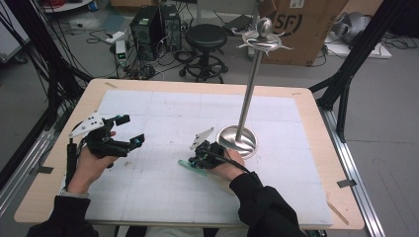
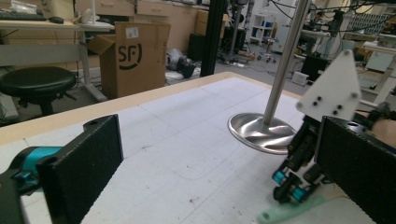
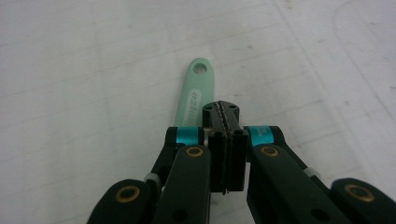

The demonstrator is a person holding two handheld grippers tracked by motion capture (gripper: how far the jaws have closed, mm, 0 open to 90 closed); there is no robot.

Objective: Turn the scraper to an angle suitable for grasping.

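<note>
Item 1, left gripper point(image 1: 132, 130): held in the person's left hand point(image 1: 91, 165) above the near-left part of the white mat point(image 1: 163, 113). Jaws stood wide apart with nothing between them; the left gripper view showed bare mat in the gap.

Item 2, right gripper point(image 1: 197, 159): held in the person's right hand point(image 1: 228, 168), to the right of the left gripper and well apart from it, tips lowered to the mat. In the right gripper view its jaws were pressed together, pad faces meeting. Whether anything was pinched between them could not be told.

Item 3, mint-green handle point(image 3: 194, 93): flat, with a hole at its far end and faint lettering along it. It lay on the mat directly under the right gripper's tips and extended beyond them; its near portion was hidden beneath the jaws. In the high view it point(image 1: 190, 167) projected to the left of that gripper, toward the left gripper.

Item 4, metal stand point(image 1: 238, 139): round polished base with a tall upright pole, just beside the right gripper on its far right side.

Item 5, table point(image 1: 316, 148): light wooden top carrying the mat.
</note>
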